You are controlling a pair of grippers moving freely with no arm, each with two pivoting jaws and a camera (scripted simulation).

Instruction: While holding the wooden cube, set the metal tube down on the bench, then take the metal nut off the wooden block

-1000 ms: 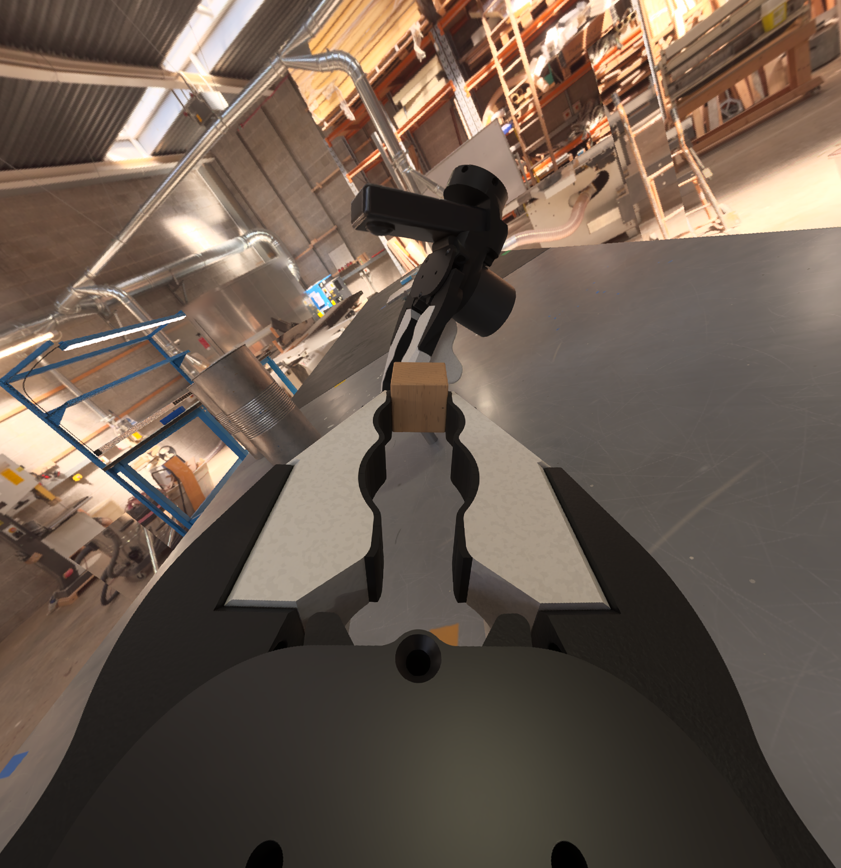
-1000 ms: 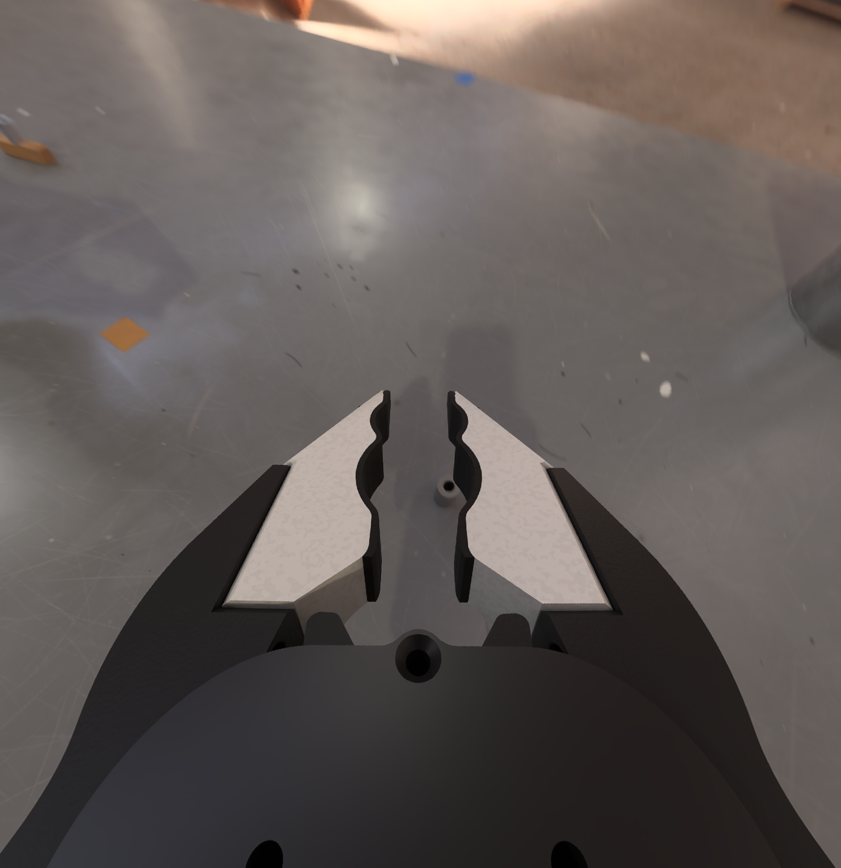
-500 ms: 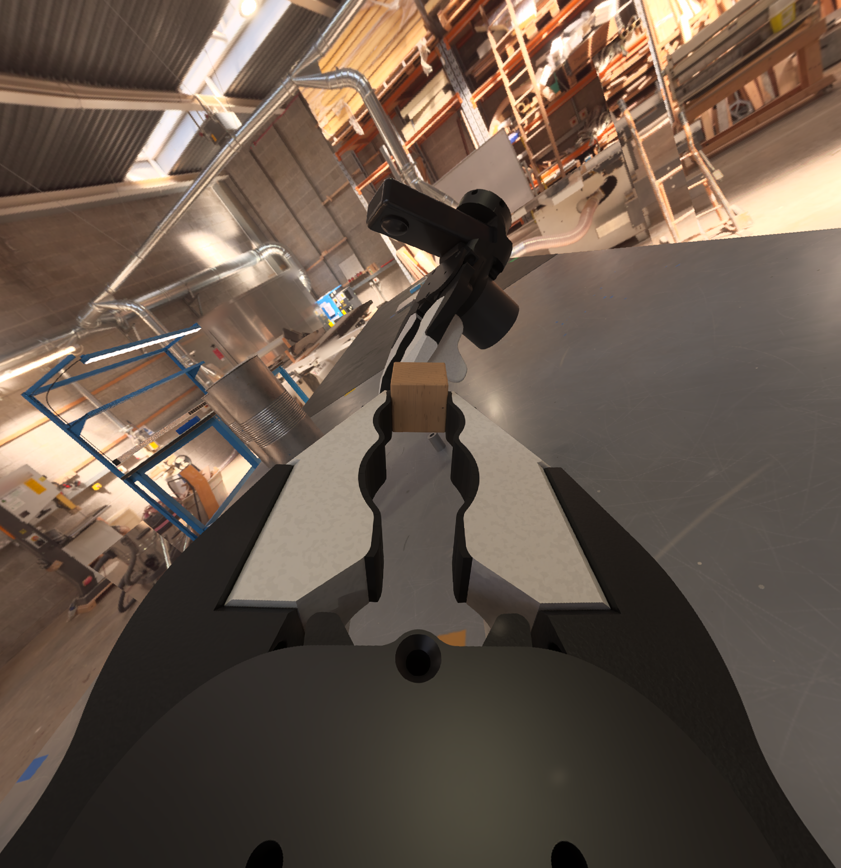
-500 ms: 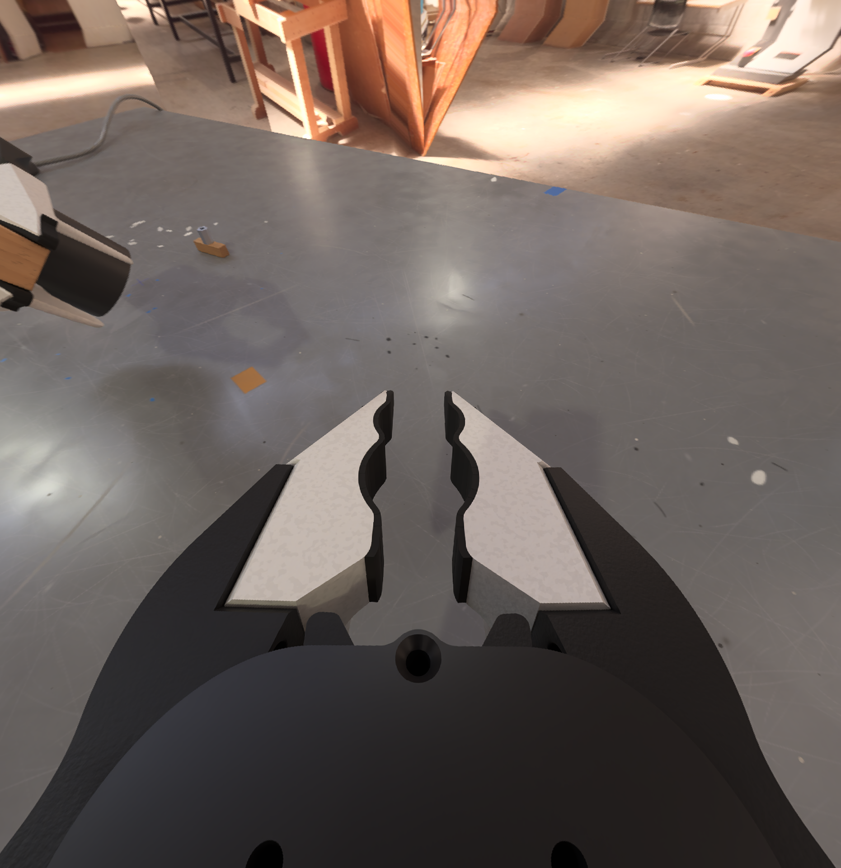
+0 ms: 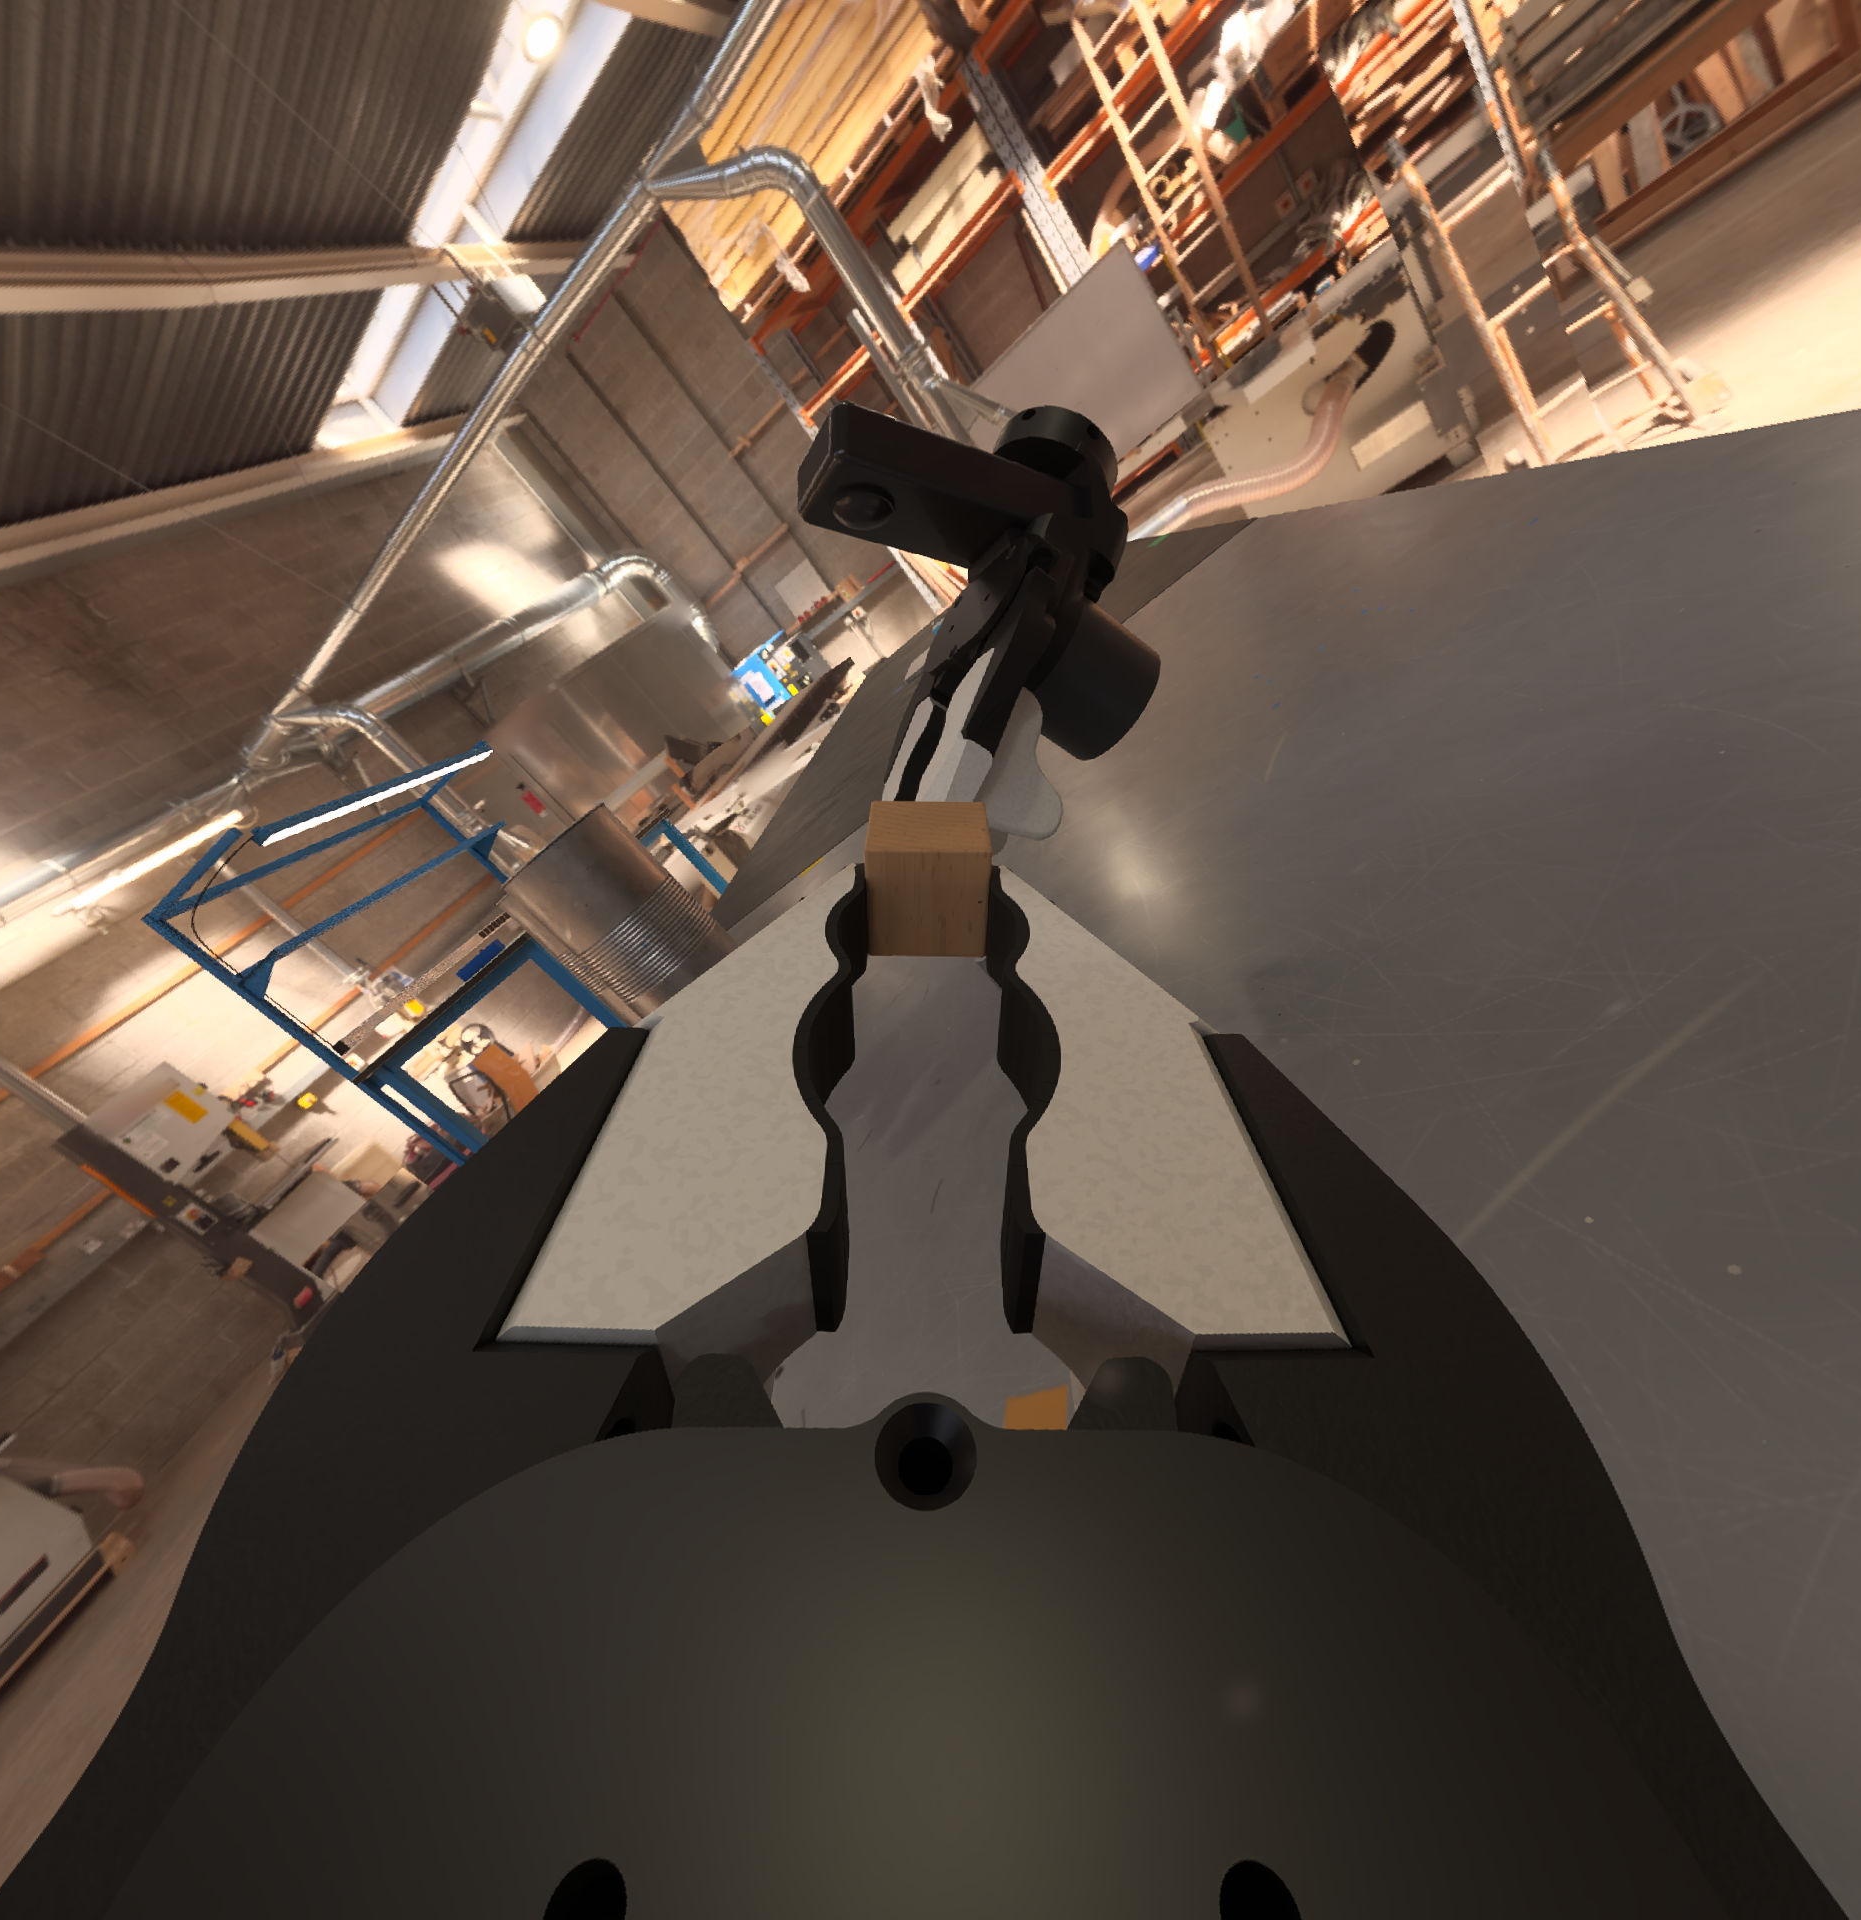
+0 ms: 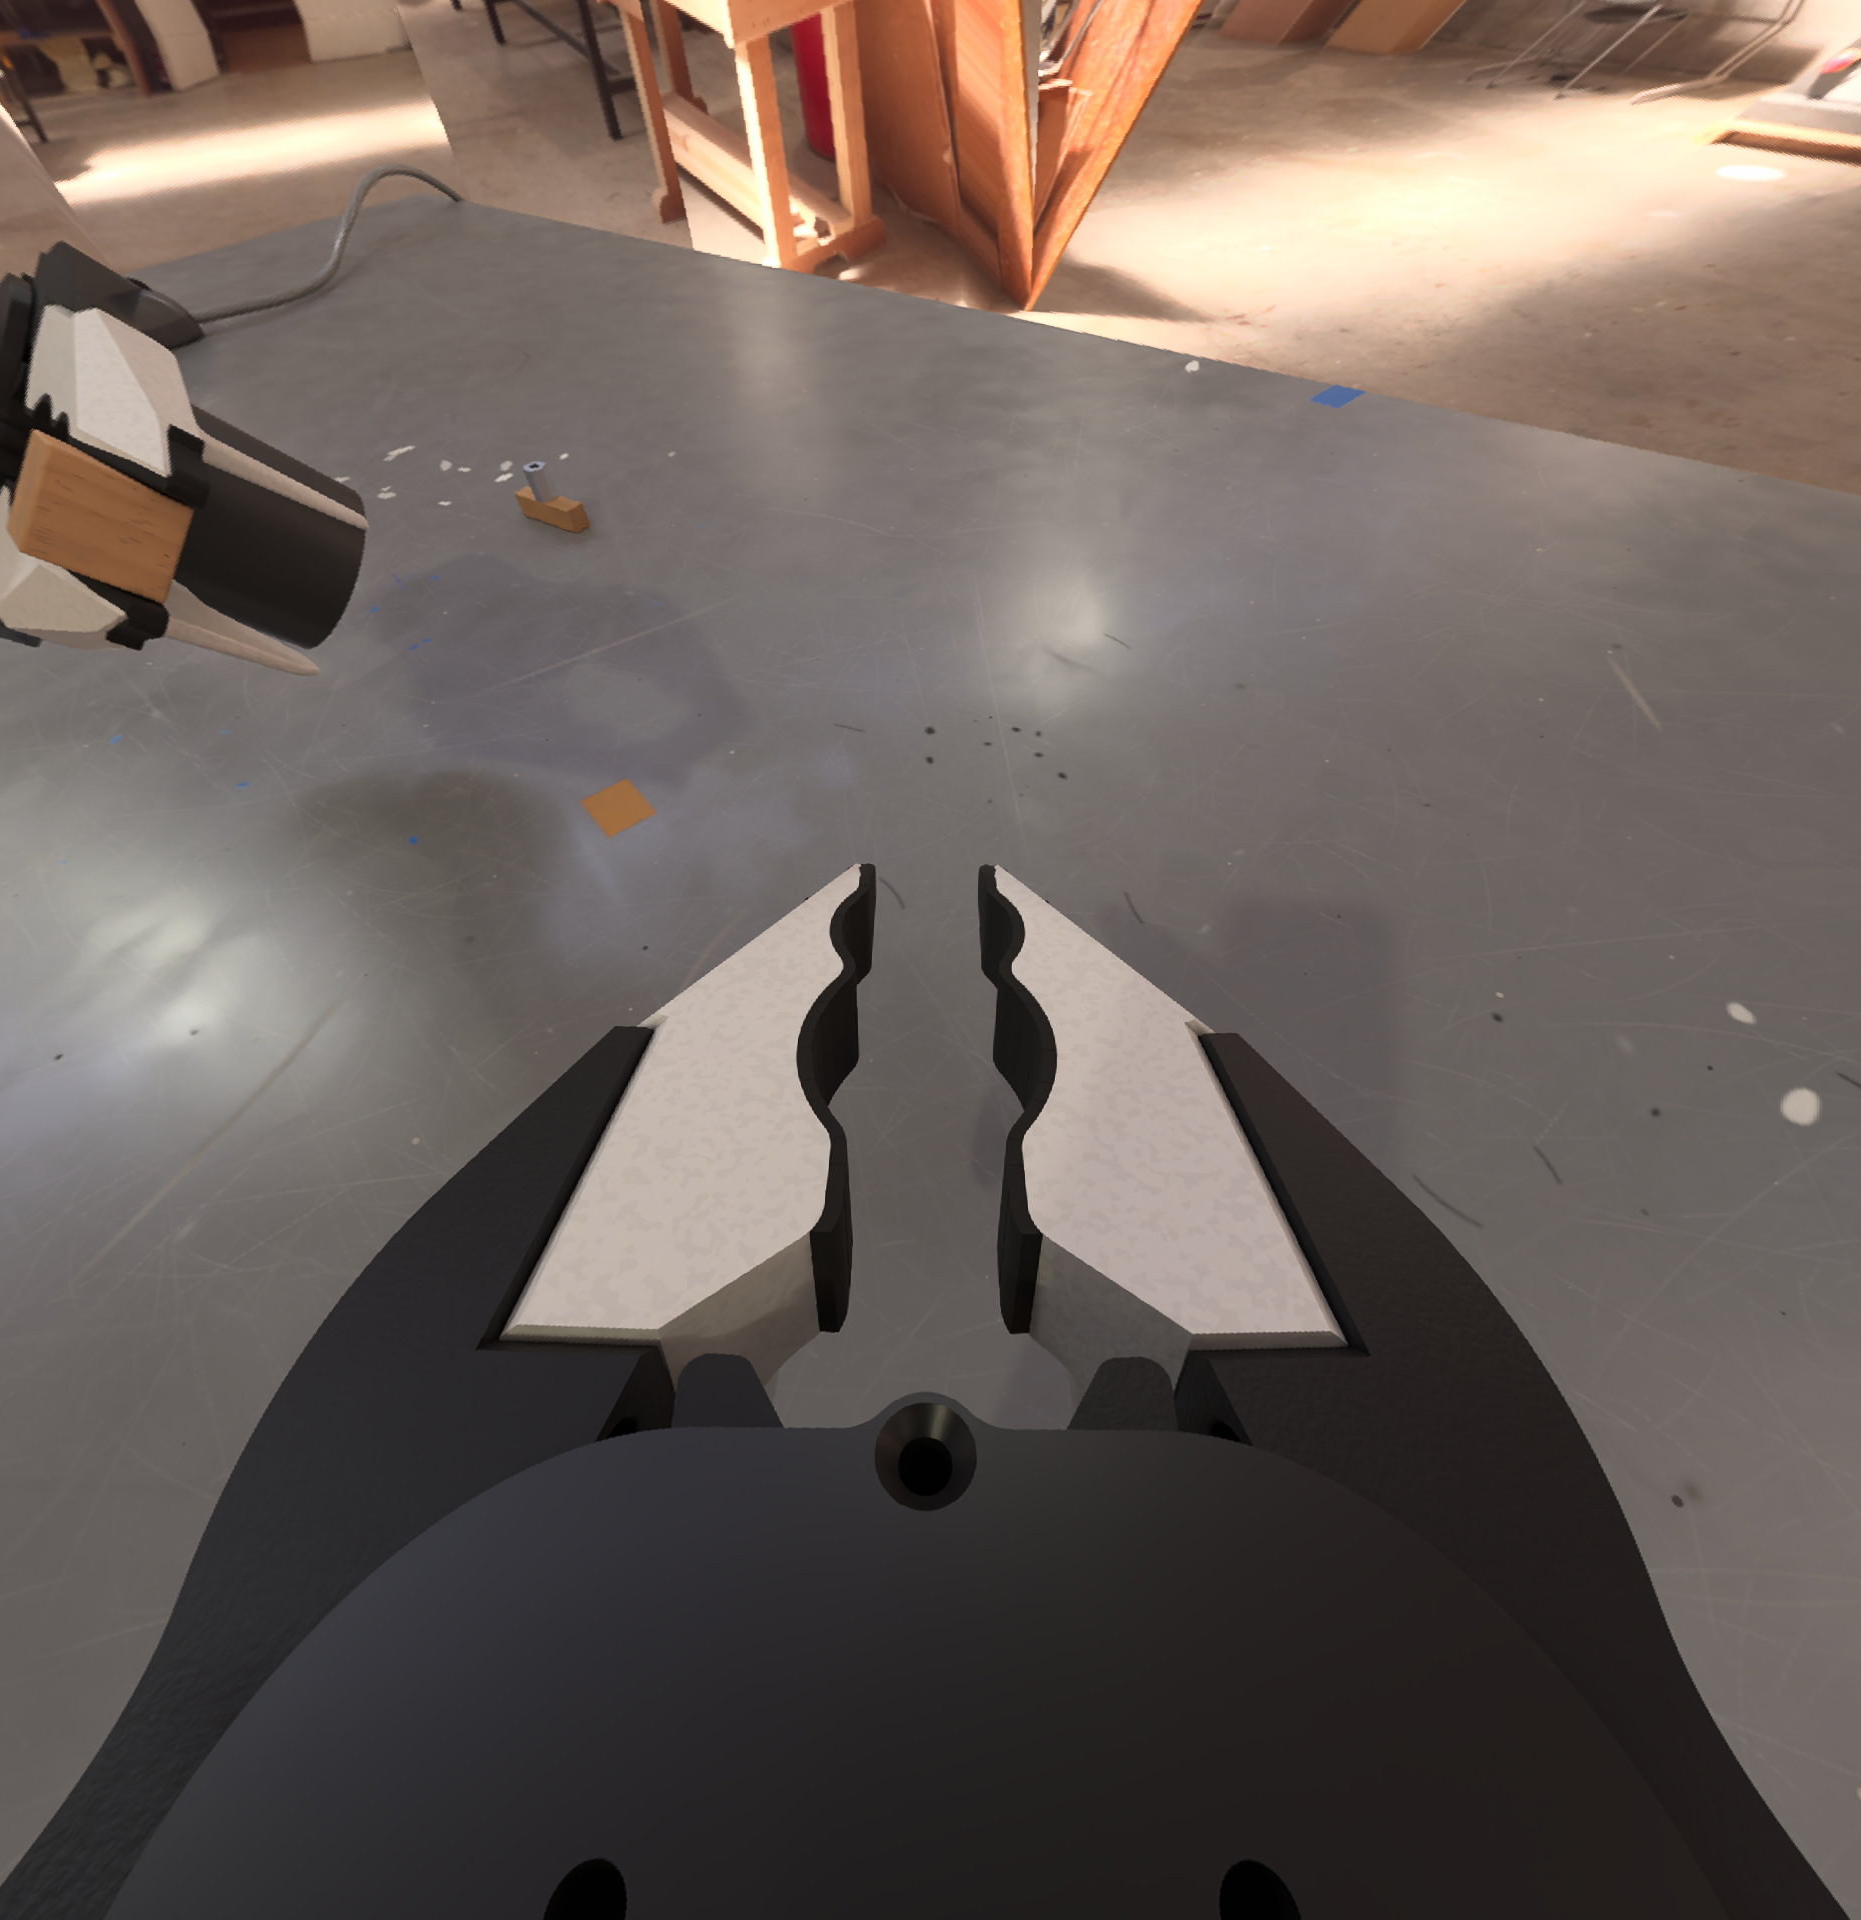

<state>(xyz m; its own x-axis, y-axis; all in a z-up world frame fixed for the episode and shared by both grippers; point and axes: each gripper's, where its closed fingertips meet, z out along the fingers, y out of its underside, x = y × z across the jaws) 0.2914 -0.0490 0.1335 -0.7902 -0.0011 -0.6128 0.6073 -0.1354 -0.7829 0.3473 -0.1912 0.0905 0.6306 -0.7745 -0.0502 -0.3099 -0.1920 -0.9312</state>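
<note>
fingers (image 6: 843,1039) of right gripper (image 6: 924,883) part open, empty; nut (image 6: 536,478) on block (image 6: 554,511) lies far ahead-left across surface (image 6: 1321,727). left gripper (image 5: 926,914) clamps cube (image 5: 926,894).

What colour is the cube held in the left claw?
Light tan wood with visible grain; the wooden cube shows best in the left wrist view.

Tan cube (image 5: 924,894), speckled white fingers (image 6: 718,1132) (black shells), scratched grey bench (image 6: 1321,727), orange patch (image 6: 617,806).
</note>
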